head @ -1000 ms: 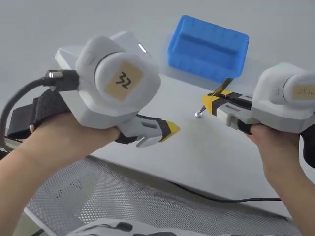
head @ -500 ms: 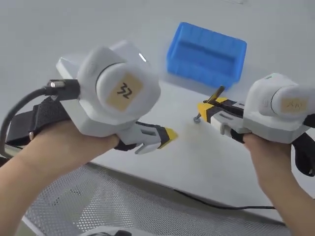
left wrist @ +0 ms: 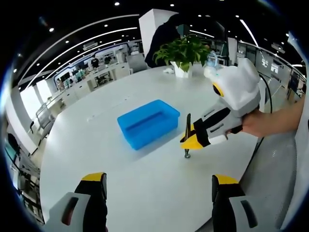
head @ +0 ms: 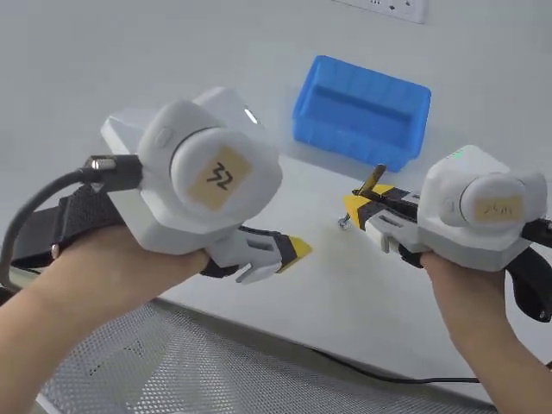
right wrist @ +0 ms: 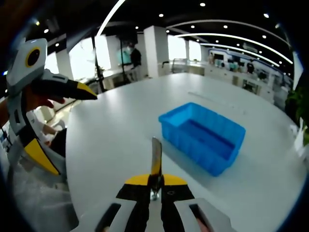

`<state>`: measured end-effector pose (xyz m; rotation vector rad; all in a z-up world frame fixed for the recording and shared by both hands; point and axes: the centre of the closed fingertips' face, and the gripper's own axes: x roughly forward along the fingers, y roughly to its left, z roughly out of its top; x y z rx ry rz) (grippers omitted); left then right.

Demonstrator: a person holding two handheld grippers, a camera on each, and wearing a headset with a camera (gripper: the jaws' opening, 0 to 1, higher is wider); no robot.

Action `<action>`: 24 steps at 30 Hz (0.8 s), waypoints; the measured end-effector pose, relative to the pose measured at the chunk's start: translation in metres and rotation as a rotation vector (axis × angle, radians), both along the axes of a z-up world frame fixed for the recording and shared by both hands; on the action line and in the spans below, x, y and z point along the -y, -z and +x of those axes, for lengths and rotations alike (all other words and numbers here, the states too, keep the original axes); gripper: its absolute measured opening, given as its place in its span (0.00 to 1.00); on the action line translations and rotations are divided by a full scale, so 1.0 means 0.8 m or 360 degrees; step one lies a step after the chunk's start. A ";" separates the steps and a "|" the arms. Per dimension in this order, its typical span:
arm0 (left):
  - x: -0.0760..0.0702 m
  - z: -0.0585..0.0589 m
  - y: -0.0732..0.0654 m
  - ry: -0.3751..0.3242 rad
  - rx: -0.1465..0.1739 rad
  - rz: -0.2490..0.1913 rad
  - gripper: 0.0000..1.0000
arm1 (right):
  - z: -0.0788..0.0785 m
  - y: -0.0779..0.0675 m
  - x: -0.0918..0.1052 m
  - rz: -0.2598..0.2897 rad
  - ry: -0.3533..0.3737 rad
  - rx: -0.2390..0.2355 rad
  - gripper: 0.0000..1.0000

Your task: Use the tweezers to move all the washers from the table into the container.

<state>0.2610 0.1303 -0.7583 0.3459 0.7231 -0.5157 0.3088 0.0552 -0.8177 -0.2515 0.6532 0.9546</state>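
Right hand-held gripper (head: 356, 208): clenched on the tweezers (head: 371, 184). In its own view the two jaws stood pressed together, with the tweezers clamped between them and projecting forward along the jaw line. In the head view the tweezers ran at a slant, upper end raised towards the container, tips pointing down at the counter (head: 362, 293). A small metallic washer (head: 344, 224) sat at the tips. Whether it was gripped between them or rested on the white surface could not be told. The person's right hand (head: 461, 280) held the gripper body from below.

Left hand-held gripper (left wrist: 159, 178): released. Its own view showed the yellow-tipped jaws spread wide apart with nothing between them, hovering above the counter. It sat to the left of the right gripper and clear of it, jaws pointing towards the tweezers. The person's left hand (head: 112, 267) supported it, and a black cable (head: 39, 203) ran from its rear.

Container (head: 362, 108): a blue rectangular tub, upright on the counter beyond the two grippers and apart from the tweezer tips. Its visible interior appeared bare – the near wall hid part of the floor.

Surroundings: a grey perforated mesh surface (head: 172, 354) lay below the near edge of the counter, and a thin dark cord (head: 379, 373) ran along that edge. In the left gripper view a potted green plant (left wrist: 186, 50) stood on the far side of the counter, beyond the container.
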 end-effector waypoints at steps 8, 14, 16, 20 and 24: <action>-0.004 -0.001 -0.001 -0.0013 0.0004 0.0000 0.92 | -0.002 0.000 -0.001 -0.0003 -0.0005 -0.0011 0.03; -0.003 -0.003 0.000 -0.0009 -0.0001 0.0001 0.92 | -0.001 -0.008 0.000 0.0049 0.0028 -0.0035 0.03; -0.002 -0.003 0.000 -0.0008 0.0001 0.0003 0.92 | 0.000 -0.008 0.001 0.0047 0.0034 -0.0033 0.03; -0.003 -0.003 0.001 -0.0017 -0.0002 0.0000 0.92 | -0.001 -0.006 0.003 0.0042 0.0035 -0.0044 0.03; -0.003 -0.003 0.003 -0.0016 -0.0007 0.0000 0.92 | -0.002 -0.005 0.003 0.0071 0.0049 -0.0087 0.04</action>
